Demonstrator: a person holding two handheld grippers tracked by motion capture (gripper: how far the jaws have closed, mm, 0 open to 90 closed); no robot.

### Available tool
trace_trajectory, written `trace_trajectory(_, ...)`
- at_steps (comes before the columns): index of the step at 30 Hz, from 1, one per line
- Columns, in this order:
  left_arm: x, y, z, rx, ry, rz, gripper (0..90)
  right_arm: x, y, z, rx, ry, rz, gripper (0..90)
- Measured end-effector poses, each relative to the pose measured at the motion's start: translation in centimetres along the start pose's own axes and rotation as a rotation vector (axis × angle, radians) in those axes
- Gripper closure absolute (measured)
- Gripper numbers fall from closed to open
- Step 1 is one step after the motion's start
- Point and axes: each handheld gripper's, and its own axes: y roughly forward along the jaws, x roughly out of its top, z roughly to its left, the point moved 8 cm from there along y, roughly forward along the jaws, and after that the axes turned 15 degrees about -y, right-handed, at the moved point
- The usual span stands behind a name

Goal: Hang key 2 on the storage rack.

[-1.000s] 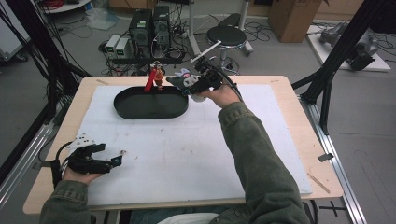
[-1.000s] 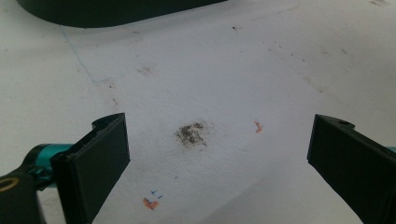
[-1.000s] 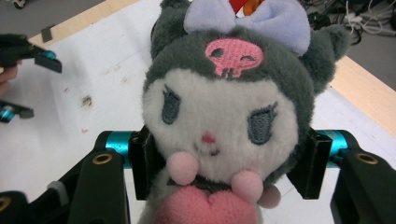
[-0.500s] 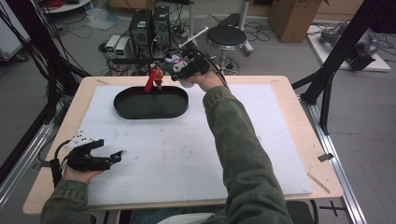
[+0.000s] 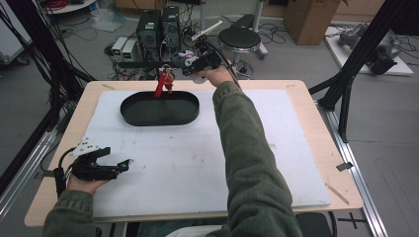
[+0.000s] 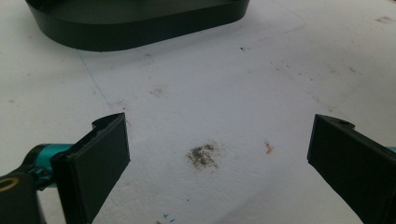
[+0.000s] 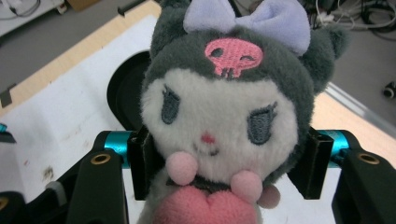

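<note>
A plush toy with a grey hood, lilac bow, pink skull patch and pink heart fills the right gripper view. My right gripper is shut on its sides, the black pads pressing into the fur. From above, that gripper holds the plush toy in the air past the far edge of the black oval tray. My left gripper rests at the near left of the white mat, open. Its jaws stand wide apart over bare mat with nothing between them.
A red object stands at the tray's far rim. The tray's wall lies ahead of the left gripper. The white mat covers most of the wooden table. Computers, cables and a stool sit on the floor beyond.
My right hand has carried the plush toy away from me and a little left, from over the tray's right end to beyond its far rim. The left gripper has stayed put.
</note>
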Motion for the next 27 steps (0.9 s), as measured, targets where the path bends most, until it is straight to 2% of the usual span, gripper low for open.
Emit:
trace_trajectory(3,0.0,-0.1,0.0,0.003,0.006,-0.005,6.0,0.1,0.5,-0.2,-0.010,0.009,-0.008,37.5)
trace_trajectory(5,0.0,-0.1,0.0,0.002,0.008,-0.006,6.0,-0.2,0.8,-0.4,-0.015,0.021,0.015,37.0)
trace_trajectory(7,0.1,-0.1,0.0,0.005,0.009,-0.009,6.0,-0.7,1.1,-0.7,-0.029,0.052,0.034,35.4)
trace_trajectory(9,0.1,-0.1,0.1,0.006,0.011,-0.012,6.0,-1.2,1.3,-1.2,-0.058,0.060,0.063,33.0)
trace_trajectory(11,0.2,-0.2,0.1,0.006,0.008,-0.020,6.0,-1.7,1.1,-2.0,-0.132,0.071,0.084,22.5)
trace_trajectory(12,0.3,-0.2,0.1,0.006,0.006,-0.025,6.0,-1.9,1.1,-2.4,-0.153,0.080,0.067,18.2)
trace_trajectory(14,0.3,-0.2,0.1,0.008,0.007,-0.028,6.0,-2.5,0.8,-2.7,-0.163,0.108,0.051,12.1)
trace_trajectory(17,0.3,-0.2,0.1,0.012,0.010,-0.027,6.0,-3.4,0.6,-2.8,-0.163,0.107,0.058,9.8)
trace_trajectory(18,0.3,-0.2,0.1,0.012,0.016,-0.023,6.0,-3.6,0.5,-2.8,-0.167,0.100,0.059,7.0)
trace_trajectory(19,0.3,-0.2,0.1,0.013,0.014,-0.026,6.0,-3.8,0.4,-2.8,-0.172,0.090,0.059,0.1)
trace_trajectory(21,0.3,-0.2,0.1,0.014,0.013,-0.029,6.0,-4.0,0.1,-2.6,-0.198,0.052,0.037,0.5)
trace_trajectory(23,0.4,-0.3,0.1,0.017,0.019,-0.037,6.0,-4.1,-0.1,-1.9,-0.154,0.008,0.016,0.4)
trace_trajectory(25,0.6,-0.4,0.1,0.017,0.013,-0.054,6.0,-4.5,-0.3,-1.1,-0.106,-0.005,0.010,0.4)
trace_trajectory(27,0.7,-0.5,0.1,0.018,0.013,-0.063,6.0,-4.8,-0.6,-0.7,-0.100,-0.042,-0.005,0.5)
